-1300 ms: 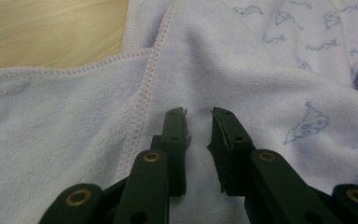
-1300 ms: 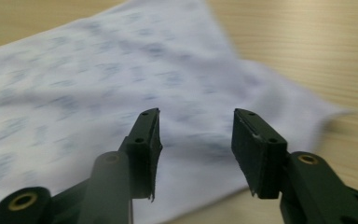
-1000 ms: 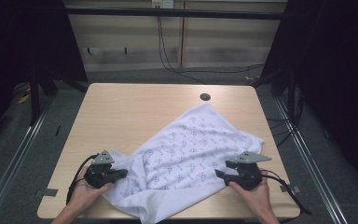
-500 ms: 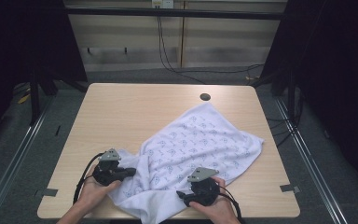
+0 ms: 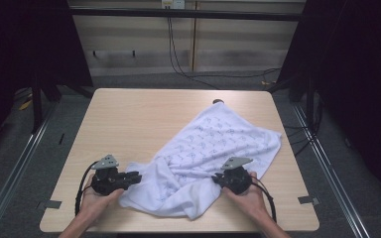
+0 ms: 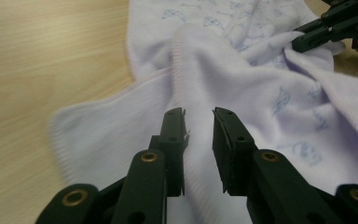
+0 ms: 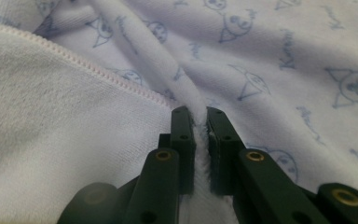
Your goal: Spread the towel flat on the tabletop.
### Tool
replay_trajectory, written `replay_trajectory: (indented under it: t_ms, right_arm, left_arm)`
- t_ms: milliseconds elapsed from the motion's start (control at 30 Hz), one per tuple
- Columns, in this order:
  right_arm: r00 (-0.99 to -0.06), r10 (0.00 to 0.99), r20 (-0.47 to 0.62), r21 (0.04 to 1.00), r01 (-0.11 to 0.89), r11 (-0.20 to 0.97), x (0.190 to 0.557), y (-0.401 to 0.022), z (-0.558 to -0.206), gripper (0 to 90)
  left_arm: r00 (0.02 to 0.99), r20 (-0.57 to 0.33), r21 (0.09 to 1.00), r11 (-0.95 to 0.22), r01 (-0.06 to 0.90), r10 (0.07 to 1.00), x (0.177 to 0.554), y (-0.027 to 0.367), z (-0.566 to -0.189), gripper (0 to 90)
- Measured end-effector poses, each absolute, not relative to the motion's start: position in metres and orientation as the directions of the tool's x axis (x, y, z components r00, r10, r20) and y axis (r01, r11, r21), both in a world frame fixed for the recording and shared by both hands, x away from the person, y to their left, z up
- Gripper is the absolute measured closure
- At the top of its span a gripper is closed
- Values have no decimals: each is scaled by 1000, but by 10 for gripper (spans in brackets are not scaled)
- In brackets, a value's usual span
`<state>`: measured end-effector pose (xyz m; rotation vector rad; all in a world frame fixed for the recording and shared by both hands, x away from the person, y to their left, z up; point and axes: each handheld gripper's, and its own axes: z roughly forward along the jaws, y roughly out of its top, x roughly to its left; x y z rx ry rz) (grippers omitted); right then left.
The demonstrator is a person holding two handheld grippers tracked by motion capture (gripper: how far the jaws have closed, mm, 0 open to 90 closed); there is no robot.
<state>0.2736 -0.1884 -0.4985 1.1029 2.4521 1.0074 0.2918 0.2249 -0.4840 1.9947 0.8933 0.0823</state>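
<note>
A white towel (image 5: pixel 218 144) with a pale blue print lies rumpled across the right half of the wooden table (image 5: pixel 144 119). My left gripper (image 5: pixel 135 177) rests at the towel's near left corner. Its jaws have just been opening and now stand apart (image 6: pixel 199 114), with a ridge of towel (image 6: pixel 242 79) lying loose between them. My right gripper (image 5: pixel 216 179) is at the towel's near right edge. Its jaws have just been closing and now pinch a raised fold of towel (image 7: pixel 168 65) between the pads (image 7: pixel 196 112). The right gripper (image 6: pixel 317 35) also appears far off in the left gripper view.
A small dark round thing (image 5: pixel 218 101) sits at the table's far edge, just beyond the towel. Bare wood stretches over the left and far parts of the table. Dark frames and cables surround the table.
My right hand has shifted left along the near edge and clamped onto a fold of towel. The left gripper stayed put and let go of the towel corner.
</note>
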Motion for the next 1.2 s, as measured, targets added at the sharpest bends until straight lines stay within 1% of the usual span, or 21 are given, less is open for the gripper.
replay_trajectory:
  t_ms: [33,167,233,267,300,333,400,433,467,533,567,600,667,767,833,933,1000,1100,1133,1200]
  right_arm:
    - [-670,741,28,692,548,469,278,-196,-499,826]
    - [-647,760,62,697,573,431,297,-229,-501,824]
    - [-607,788,101,703,605,375,308,-242,-502,823]
    - [-589,802,102,705,611,360,311,-246,-503,822]
    - [-581,807,108,704,618,350,312,-247,-503,811]
    - [-573,814,92,699,620,357,313,-247,-501,778]
    - [-551,831,74,693,627,354,309,-244,-497,677]
    - [-548,833,83,702,625,342,306,-242,-493,649]
    - [-543,835,87,714,618,327,302,-238,-487,634]
    - [-580,811,75,748,570,338,292,-226,-472,620]
    - [-602,794,82,768,546,335,286,-215,-464,611]
    - [-622,777,94,774,537,336,282,-207,-461,616]
    - [-678,730,79,784,495,374,271,-183,-455,624]
    - [-754,649,99,780,464,420,258,-143,-453,700]
    - [-796,593,124,771,453,448,252,-120,-454,731]
    - [-831,532,163,754,453,476,250,-89,-461,764]
    - [-855,491,168,737,439,513,251,-70,-468,798]
    - [-870,453,191,731,435,526,253,-47,-476,794]
    - [-876,448,180,730,424,536,252,-41,-479,786]
    - [-889,427,169,717,407,565,252,-31,-486,731]
  left_arm:
    - [733,-276,766,-317,559,622,293,225,-485,736]
    - [728,-262,755,-336,564,634,297,220,-488,715]
    - [745,-182,783,-364,505,642,298,214,-484,694]
    - [756,-182,788,-366,495,629,299,212,-483,698]
    - [751,-206,788,-349,507,627,300,210,-483,699]
    - [750,-212,784,-350,514,626,302,208,-484,699]
    - [764,-221,773,-369,516,606,303,200,-488,704]
    - [769,-231,767,-375,520,595,304,196,-490,705]
    - [776,-222,754,-400,520,590,304,190,-491,713]
    - [783,-206,727,-444,523,586,303,183,-495,749]
    - [775,-188,705,-466,534,603,301,180,-497,823]
    - [779,-184,696,-479,534,600,300,178,-500,859]
    - [782,-188,696,-481,533,594,300,179,-500,881]
    - [794,-191,695,-491,525,577,297,181,-500,885]
    - [800,-199,690,-498,525,566,293,184,-499,885]
    - [798,-220,695,-483,532,561,289,187,-500,882]
    - [800,-238,691,-483,538,550,288,190,-500,878]
    - [807,-225,694,-491,526,547,288,191,-500,874]
    - [806,-221,696,-490,525,549,287,192,-500,872]
    - [806,-227,696,-487,527,546,288,192,-501,870]
